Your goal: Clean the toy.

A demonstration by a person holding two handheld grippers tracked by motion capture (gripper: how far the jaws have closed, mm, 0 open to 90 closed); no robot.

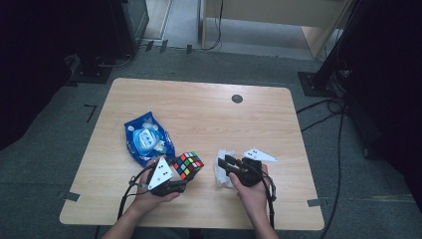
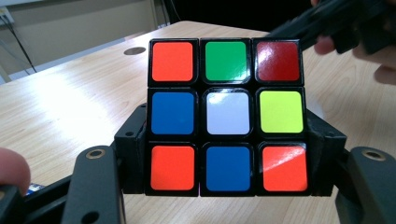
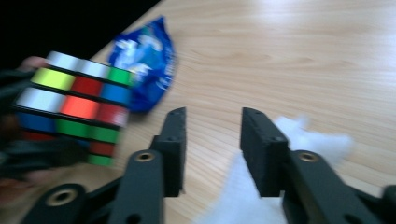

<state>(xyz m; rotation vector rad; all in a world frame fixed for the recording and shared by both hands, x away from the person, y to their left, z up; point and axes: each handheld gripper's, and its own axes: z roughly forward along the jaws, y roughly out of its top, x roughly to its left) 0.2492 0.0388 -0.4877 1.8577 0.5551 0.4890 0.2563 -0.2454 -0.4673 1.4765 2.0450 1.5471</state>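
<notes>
Puzzle cube (image 2: 227, 116), rigid, light, slick-faced, sits clamped by flat sides in left hand-held gripper (image 2: 224, 154); right hand-held gripper (image 3: 212, 135) gapes empty beside it.

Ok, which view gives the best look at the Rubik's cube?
The left gripper view: the Rubik's cube sits sharp and close, one whole face readable, clamped between the left tongs. The high view shows it small beside the blue packet. The right gripper view catches it blurred at the left edge.
</notes>
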